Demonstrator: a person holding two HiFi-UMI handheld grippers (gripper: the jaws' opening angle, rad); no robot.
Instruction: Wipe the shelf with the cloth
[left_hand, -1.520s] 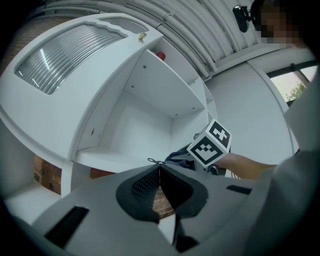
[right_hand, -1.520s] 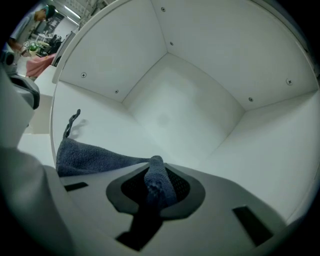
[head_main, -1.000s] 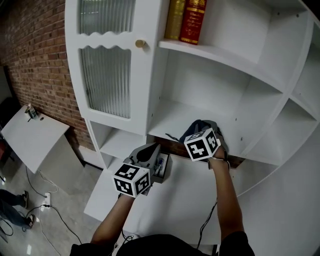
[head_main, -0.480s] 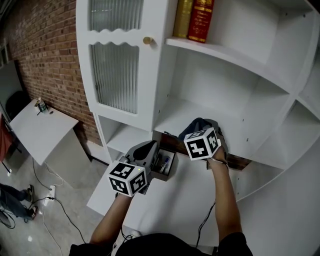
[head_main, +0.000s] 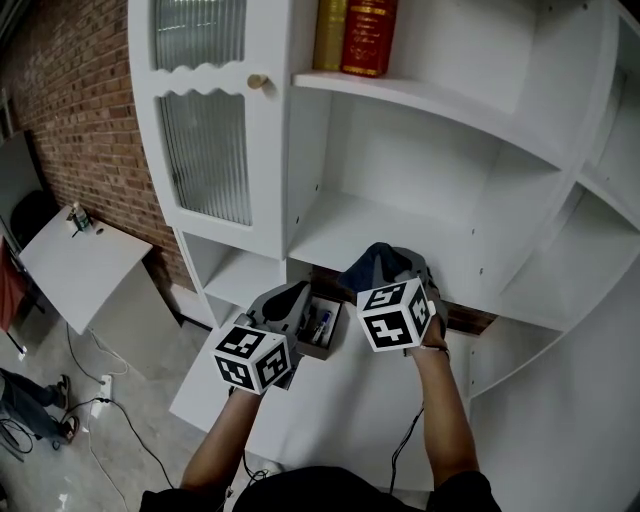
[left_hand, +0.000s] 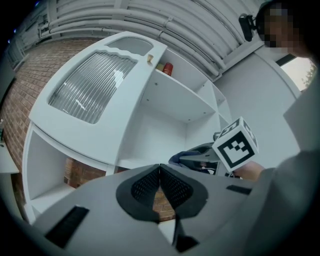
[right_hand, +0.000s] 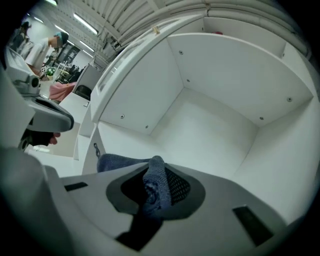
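**Blue knit cloth pinched in your right gripper at the shelf's front edge**

Blue-grey, loosely knitted cloth (right_hand: 117, 162) is bunched between the ribbed black pads of your right gripper (right_hand: 155, 189). The jaws are clamped on a thick fold, and the rest spills forward and to the left of them. Straight ahead of those jaws lies the shelf (right_hand: 200, 130), a smooth, matt white board forming the floor of an open, box-shaped compartment. Its long axis runs left to right across your reach.

From the head view, the cloth (head_main: 375, 265) sits at the shelf's front lip (head_main: 340, 225). Whether it touches the board cannot be told. The coming move looks like a push forward and down onto the board, then a sweep sideways.

Your left gripper (left_hand: 160, 180) has its jaws pressed together on nothing. It hangs lower, to the left, and farther from the shelf, so the right one is the nearer. Beside the compartment stands a white cabinet door (head_main: 205, 150) with ribbed glass.
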